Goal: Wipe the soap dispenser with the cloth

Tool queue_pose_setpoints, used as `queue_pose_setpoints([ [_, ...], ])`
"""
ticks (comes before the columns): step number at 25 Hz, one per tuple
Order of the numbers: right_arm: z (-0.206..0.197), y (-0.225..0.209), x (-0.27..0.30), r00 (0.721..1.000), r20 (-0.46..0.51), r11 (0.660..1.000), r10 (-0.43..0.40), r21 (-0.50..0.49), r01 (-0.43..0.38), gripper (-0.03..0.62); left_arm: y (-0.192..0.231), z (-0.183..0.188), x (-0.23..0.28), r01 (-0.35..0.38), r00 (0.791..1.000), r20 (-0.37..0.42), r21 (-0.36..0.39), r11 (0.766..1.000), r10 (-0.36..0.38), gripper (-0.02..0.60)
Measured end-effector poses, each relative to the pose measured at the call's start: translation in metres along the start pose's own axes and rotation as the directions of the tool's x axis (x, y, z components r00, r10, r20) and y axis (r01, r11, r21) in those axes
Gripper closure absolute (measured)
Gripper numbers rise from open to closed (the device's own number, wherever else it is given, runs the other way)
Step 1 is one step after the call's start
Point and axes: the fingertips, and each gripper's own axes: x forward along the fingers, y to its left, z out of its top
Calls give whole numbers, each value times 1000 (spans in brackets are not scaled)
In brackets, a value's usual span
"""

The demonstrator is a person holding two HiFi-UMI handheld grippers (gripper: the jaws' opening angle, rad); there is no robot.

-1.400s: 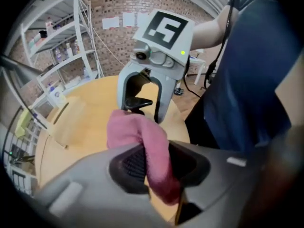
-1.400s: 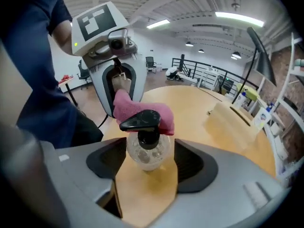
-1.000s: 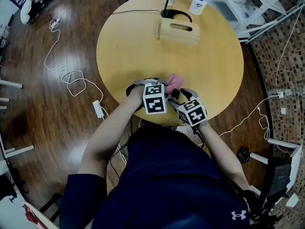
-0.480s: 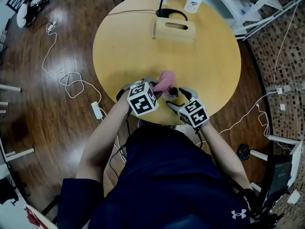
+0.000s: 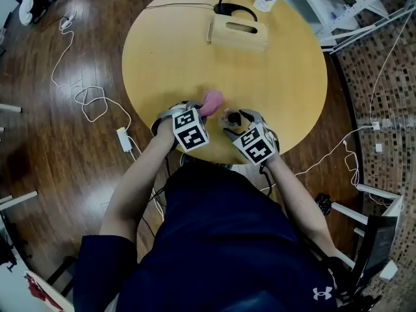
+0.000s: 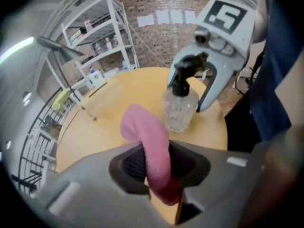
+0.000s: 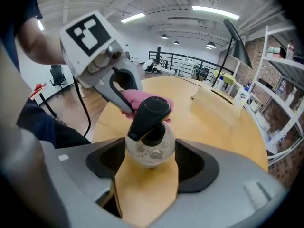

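On the dark wooden floor at the far left, a white cable is lying in loose loops. Next to it, the round yellow wooden table is filling the middle of the head view, and the person is sitting at its near edge with both arms reaching over it.

The left gripper is pointing steeply down over the near part of the table. Its fingers are clamping the soft pink cloth, which is sticking up out of them in a folded loop and hanging a little below them. The cloth's free end is leaning toward the right, just beside the dispenser; whether the two are touching cannot be told.

The clear round soap dispenser with a black pump head is standing upright on the table near the person's edge, between the two grippers. The right gripper is reaching around it from the person's side. Its fingers are standing wide and have just been closing a little, and their dark pads are pressing on the two sides of the bottle's round body, with the pump head rising above them.

Farther back, on the far side of the table, a pale wooden box with a slot handle is resting well apart from the grippers, and a white bottle is standing just beyond it.
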Motion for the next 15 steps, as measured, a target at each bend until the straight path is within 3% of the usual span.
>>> queue_pose_setpoints([
  [3,-4,0,0,1000,-10,1000,-2,4,2,263,-19,-32,28,15,994,-105,4,1000,-14,474],
  [7,-7,1,3,1000,-13,1000,2,22,-2,263,-43,-28,64,56,988,-147,50,997,-48,474],
  [11,-5,-1,1,1000,-23,1000,3,11,-3,263,-62,5,50,99,995,-47,153,983,-93,472],
  [15,-5,-3,-1,1000,-26,1000,0,10,0,263,-48,30,9,1,986,164,125,992,-21,474],
])
